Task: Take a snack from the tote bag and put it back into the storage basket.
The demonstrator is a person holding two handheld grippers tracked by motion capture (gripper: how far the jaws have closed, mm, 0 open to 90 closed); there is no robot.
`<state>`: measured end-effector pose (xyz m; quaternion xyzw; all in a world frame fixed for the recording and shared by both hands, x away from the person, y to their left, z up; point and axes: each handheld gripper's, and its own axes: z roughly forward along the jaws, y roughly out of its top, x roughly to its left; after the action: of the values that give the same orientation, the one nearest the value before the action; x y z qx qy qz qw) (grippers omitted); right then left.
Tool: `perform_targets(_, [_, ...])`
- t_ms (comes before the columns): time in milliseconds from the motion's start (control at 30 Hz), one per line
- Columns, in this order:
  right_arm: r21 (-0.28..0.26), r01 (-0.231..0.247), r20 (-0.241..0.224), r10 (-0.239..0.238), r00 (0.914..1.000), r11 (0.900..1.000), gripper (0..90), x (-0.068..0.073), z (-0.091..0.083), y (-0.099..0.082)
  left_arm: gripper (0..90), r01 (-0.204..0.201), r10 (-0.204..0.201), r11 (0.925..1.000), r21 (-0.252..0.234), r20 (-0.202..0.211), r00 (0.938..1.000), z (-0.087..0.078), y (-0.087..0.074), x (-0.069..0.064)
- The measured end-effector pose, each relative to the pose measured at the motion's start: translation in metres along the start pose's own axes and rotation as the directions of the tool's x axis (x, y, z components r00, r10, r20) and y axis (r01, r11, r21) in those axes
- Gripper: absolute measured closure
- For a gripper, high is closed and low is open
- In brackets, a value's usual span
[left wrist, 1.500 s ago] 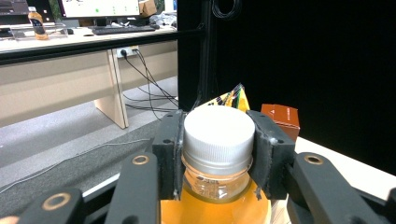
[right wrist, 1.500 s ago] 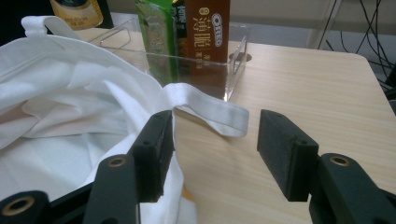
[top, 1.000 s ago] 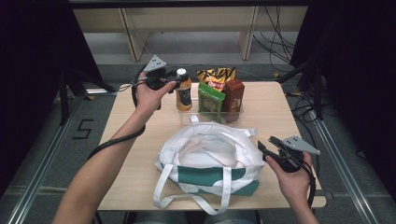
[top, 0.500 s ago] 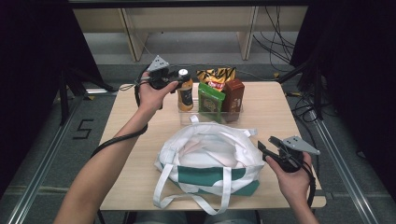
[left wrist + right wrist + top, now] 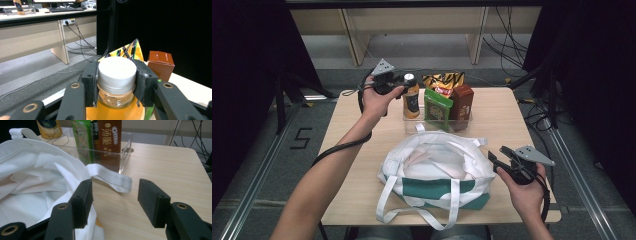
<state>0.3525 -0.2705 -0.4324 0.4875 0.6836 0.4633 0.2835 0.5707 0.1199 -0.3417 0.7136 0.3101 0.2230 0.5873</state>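
— Left gripper view: what has the left hand-held gripper [image 5: 117, 82] got?
— Its pads clamp the white cap of the orange drink bottle [image 5: 115, 110], upright at the far left of the clear bin [image 5: 462, 121].
— And the right hand-held gripper [image 5: 113, 200]?
— Jaws wide, holding nothing, at the near right just beside the white tote bag [image 5: 437, 165] on the surface [image 5: 507, 115].

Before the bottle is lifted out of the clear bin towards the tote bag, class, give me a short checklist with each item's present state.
1. Left gripper closed on the bottle at its white cap: ok, pads press both sides.
2. Bottle upright in the clear bin: ok.
3. Tote bag mouth open, facing up: ok.
4. Right gripper holding the bag rim: not ok, jaws open, nothing clamped.
5. Bag handle clear of the bin: cannot tell, it lies close beside it.
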Motion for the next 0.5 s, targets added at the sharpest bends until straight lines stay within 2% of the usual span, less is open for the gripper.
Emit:
perform_targets(67, [0.011, 0.011, -0.005, -0.011, 0.9999, 0.9999, 46.0, -0.0010, -0.0012, 0.0002, 58.6, -0.001, 0.001, 1.0000, 0.000, -0.002, 1.0000, 0.0009, -0.0006, -0.0001])
perform_targets(100, [-0.001, 0.012, 0.001, -0.012, 0.9999, 0.9999, 46.1, -0.0013, -0.0007, 0.0002, 58.6, 0.002, -0.002, 1.0000, 0.001, -0.002, 1.0000, 0.0015, -0.0012, -0.0004])
perform_targets(133, [0.006, -0.003, 0.008, 0.003, 1.0000, 1.0000, 46.1, -0.0007, -0.0012, 0.0005, 58.6, 0.001, -0.001, 1.0000, 0.003, -0.001, 1.0000, 0.0019, -0.0014, -0.0004])
perform_targets(233, [0.002, -0.001, -0.005, 0.001, 1.0000, 1.0000, 46.1, -0.0012, -0.0005, 0.0003, 58.6, 0.004, -0.004, 1.0000, 0.001, 0.000, 1.0000, 0.0037, -0.0016, -0.0001])
perform_targets(400, [-0.002, 0.015, -0.001, -0.015, 0.9999, 0.9999, 46.0, -0.0014, -0.0003, -0.0001, 58.6, -0.001, 0.001, 1.0000, 0.008, 0.002, 1.0000, 0.0068, -0.0010, -0.0006])
perform_targets(500, [0.001, 0.007, 0.001, -0.007, 1.0000, 1.0000, 45.9, -0.0008, 0.0001, -0.0002, 58.6, 0.003, -0.003, 0.9999, 0.010, 0.004, 1.0000, 0.0083, -0.0014, -0.0009])
